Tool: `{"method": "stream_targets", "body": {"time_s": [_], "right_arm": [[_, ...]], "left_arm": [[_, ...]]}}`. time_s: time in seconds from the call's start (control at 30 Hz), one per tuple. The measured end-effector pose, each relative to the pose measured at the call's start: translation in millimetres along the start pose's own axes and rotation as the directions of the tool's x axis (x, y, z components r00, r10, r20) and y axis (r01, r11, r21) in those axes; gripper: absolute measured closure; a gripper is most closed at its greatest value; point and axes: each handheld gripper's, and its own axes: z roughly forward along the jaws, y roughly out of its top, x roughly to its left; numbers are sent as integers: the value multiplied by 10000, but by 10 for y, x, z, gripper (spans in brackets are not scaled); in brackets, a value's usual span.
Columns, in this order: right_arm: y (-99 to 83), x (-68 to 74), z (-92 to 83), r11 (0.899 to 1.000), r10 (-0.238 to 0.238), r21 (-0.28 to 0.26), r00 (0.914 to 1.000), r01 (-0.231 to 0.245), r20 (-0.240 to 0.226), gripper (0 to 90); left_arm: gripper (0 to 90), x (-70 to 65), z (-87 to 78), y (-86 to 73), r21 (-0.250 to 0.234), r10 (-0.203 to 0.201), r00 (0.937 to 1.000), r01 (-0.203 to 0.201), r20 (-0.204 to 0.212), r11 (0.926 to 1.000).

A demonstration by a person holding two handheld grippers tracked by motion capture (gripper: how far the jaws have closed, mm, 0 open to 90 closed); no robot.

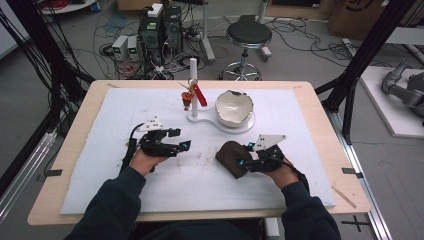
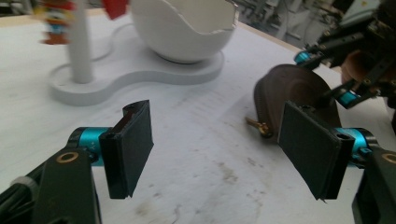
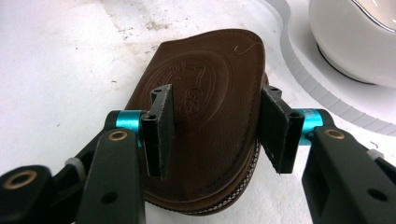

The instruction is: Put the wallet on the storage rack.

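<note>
A person sits at the pale wooden table (image 1: 75, 150), a two-jaw gripper in each hand, both over the white foam mat (image 1: 200, 185) that covers most of the top. The right gripper (image 1: 243, 156) is down at a brown embossed leather pouch with a zip along its edge (image 3: 210, 116), which lies flat on the mat toward the person's right, near the front. In the right gripper view the two black pads straddle the pouch's near end, one over its embossed face and one at its zipped side; they stand apart, and I cannot tell that either presses the leather (so nothing is pinched, as far as I can see).

The left gripper (image 2: 219, 149) hangs just above the bare mat to the pouch's left, well apart from it, its jaws spread wide with nothing between them. Its view looks across at the pouch (image 2: 299, 93), a small brass zip pull (image 2: 259, 126) sticking out at the side.

Farther back stands a white stand with a post (image 1: 193, 80), a red tag (image 1: 200, 95) and a small figure hanging from it, and a cracked-egg-shaped white bowl (image 1: 234, 106) on its base.
</note>
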Motion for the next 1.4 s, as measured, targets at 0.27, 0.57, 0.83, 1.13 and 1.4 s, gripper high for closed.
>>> {"method": "stream_targets", "body": {"time_s": [0.27,0.57,0.83,1.13,1.4], "right_arm": [[45,65,4,9961,-831,-295,9965,829,-39,548],[91,118,18,9862,-1577,-500,9874,1580,97,577],[91,117,25,9874,-1497,-510,9887,1498,65,580],[35,9,101,9980,363,-513,9986,-382,-377,432],[-89,-184,171,9491,3017,-294,9319,-3136,-2012,344]], "left_arm": [[327,-87,435,12,769,-304,9932,219,1122,9968],[400,-208,716,9,1514,-162,9786,-154,2051,9884],[646,-270,797,-13,1833,338,9688,-806,2454,9798],[685,-302,755,8,1833,904,9656,-1374,2437,9734],[705,-326,724,23,1697,1368,9593,-1818,2469,9686]]}}
